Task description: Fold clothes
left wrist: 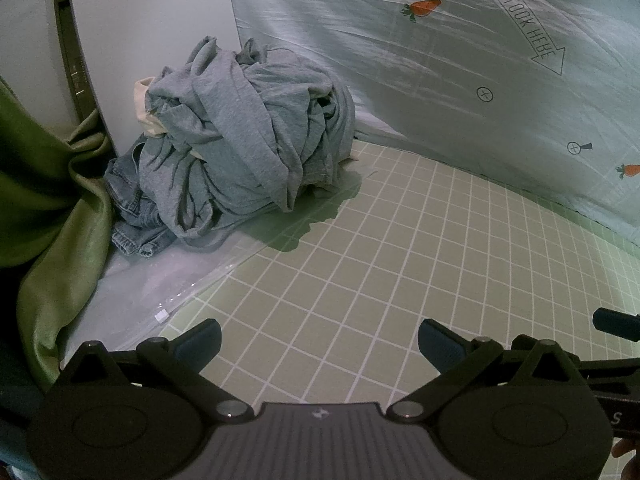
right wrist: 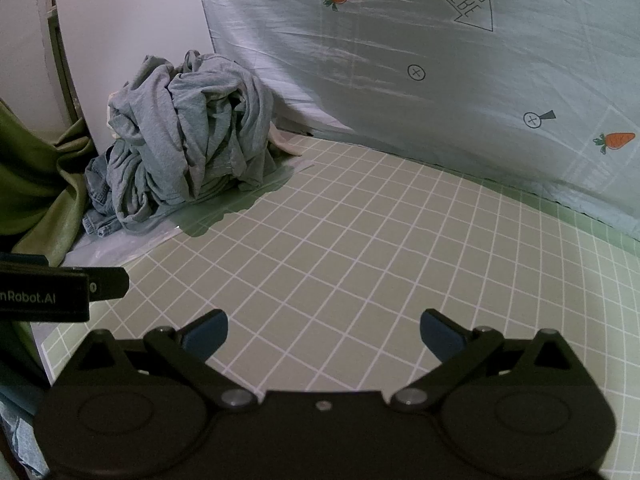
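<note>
A crumpled heap of grey-blue jersey garments sat at the far left corner of the pale green cutting mat with white grid lines, bunched into a tall knotted mound. In the right wrist view the same heap stood in the same corner of the mat. A piece of faded blue denim lay under the heap's left side, its hemmed edges spilling toward the near left. A sliver of cream fabric showed at the heap's upper left. The heap rested partly on a sheet of clear plastic film that overlapped the mat's left edge.

Behind the heap stood a white rounded panel, and a light mint sheet printed with orange carrots and a "LOOK HERE" arrow hung along the back. A shiny olive-green curtain draped down at the left.

The left gripper hovered above the bare mat, well apart from the heap, its 2 blue-padded fingers spread wide and holding nothing. The right gripper hovered just beside it, its jaws likewise spread wide and empty, with the left gripper's black body visible at its left edge.
</note>
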`<act>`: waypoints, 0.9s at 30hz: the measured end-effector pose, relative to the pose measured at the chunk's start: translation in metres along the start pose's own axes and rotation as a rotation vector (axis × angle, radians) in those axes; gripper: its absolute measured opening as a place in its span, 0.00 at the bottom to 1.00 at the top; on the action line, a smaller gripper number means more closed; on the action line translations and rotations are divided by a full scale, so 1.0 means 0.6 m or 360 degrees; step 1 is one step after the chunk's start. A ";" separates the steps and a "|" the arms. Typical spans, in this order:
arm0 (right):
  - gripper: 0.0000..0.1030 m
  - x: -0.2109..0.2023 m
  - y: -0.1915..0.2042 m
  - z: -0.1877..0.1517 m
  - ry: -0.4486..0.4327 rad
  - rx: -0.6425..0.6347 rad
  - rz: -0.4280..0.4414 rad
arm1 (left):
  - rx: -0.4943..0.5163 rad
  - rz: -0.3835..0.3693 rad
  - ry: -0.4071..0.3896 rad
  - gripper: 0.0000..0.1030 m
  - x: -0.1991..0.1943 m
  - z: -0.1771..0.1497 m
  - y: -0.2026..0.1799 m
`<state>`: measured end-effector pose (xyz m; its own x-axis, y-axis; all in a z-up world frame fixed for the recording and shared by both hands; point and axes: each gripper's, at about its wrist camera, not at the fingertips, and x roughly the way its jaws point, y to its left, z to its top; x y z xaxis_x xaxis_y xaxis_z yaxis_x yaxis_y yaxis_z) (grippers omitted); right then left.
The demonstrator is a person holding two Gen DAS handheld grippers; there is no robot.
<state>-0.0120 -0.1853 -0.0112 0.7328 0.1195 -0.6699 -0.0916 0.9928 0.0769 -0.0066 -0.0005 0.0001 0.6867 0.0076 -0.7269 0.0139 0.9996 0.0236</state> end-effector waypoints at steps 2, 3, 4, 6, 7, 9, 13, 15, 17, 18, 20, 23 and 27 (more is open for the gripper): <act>1.00 0.000 0.001 0.000 0.0000 0.0000 -0.0002 | 0.0000 -0.0001 0.0002 1.00 0.000 0.000 -0.001; 1.00 -0.001 0.001 0.001 0.0001 0.0000 -0.0002 | 0.0000 -0.0001 0.0003 1.00 0.000 0.000 -0.001; 1.00 -0.001 0.000 0.001 0.0001 0.0000 -0.0003 | 0.0000 -0.0002 0.0004 1.00 0.000 0.000 -0.001; 1.00 -0.002 0.000 0.001 0.0003 0.0001 -0.0005 | 0.0000 -0.0004 0.0007 1.00 0.001 0.000 -0.001; 1.00 -0.002 -0.001 0.001 0.0004 0.0002 -0.0005 | 0.0000 -0.0005 0.0009 1.00 0.001 0.000 -0.001; 1.00 -0.001 0.000 0.002 0.0006 0.0003 -0.0008 | -0.0002 -0.0006 0.0012 1.00 0.001 -0.001 -0.001; 1.00 0.001 -0.001 0.003 0.0010 0.0005 -0.0003 | -0.0006 -0.0004 0.0025 1.00 0.004 -0.001 0.000; 1.00 0.003 -0.003 0.004 0.0015 0.0007 0.0004 | -0.0001 -0.0016 0.0035 1.00 0.007 -0.003 -0.001; 1.00 0.006 -0.006 0.005 0.0016 0.0014 0.0024 | 0.0006 -0.0028 0.0047 1.00 0.009 -0.003 -0.004; 1.00 0.008 -0.007 0.006 0.0010 0.0020 0.0014 | 0.0010 -0.0029 0.0050 1.00 0.011 -0.003 -0.004; 1.00 0.013 -0.007 0.012 -0.0008 0.0008 0.0005 | 0.0013 -0.0024 0.0053 1.00 0.015 0.000 -0.004; 1.00 0.023 -0.010 0.020 -0.0091 -0.0059 0.0008 | -0.0005 -0.0030 0.0071 1.00 0.026 0.006 0.001; 1.00 0.055 -0.010 0.049 -0.0075 -0.0119 0.0002 | -0.0114 0.0023 0.0121 1.00 0.059 0.030 0.019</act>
<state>0.0326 -0.1870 -0.0121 0.7634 0.1228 -0.6341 -0.1415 0.9897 0.0214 0.0311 0.0106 -0.0130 0.6292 0.0212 -0.7770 -0.0497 0.9987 -0.0129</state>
